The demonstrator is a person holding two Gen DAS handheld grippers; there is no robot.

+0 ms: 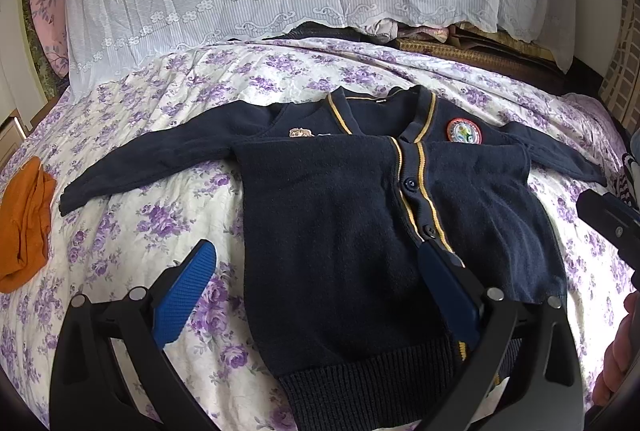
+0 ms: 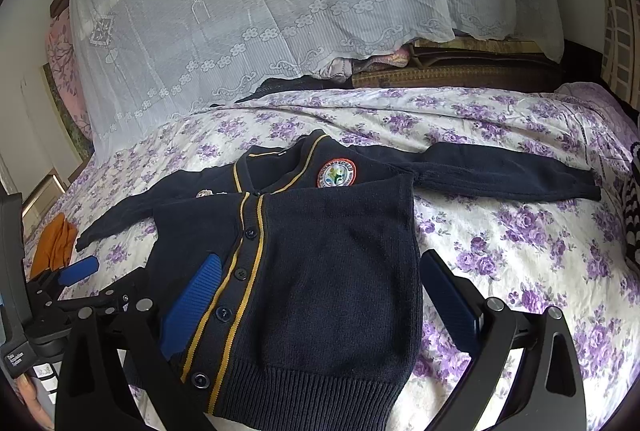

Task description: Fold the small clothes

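A small navy cardigan [image 1: 340, 223] is lying face up on the bed [image 1: 152, 223], buttoned, both sleeves spread out sideways, the hem nearest the two grippers. The left gripper [image 1: 320, 271] is hovering over the garment's left half with its fingers [image 1: 188, 287] spread wide and holding nothing; the right gripper [image 2: 320, 295] is doing the same over the right half, equally wide and empty. It looks as if the folding is only just starting: the body is flat and neither sleeve is turned in yet. The next move is probably calling for a pinch on a sleeve or side edge, then carrying it across the chest.

The left wrist view is showing the orange cloth [image 1: 24, 223] in full; the right view is catching only a sliver of it, though it shows the right sleeve [image 2: 508, 171] stretched out whole. Whether either fingertip is touching the knit is hard to say
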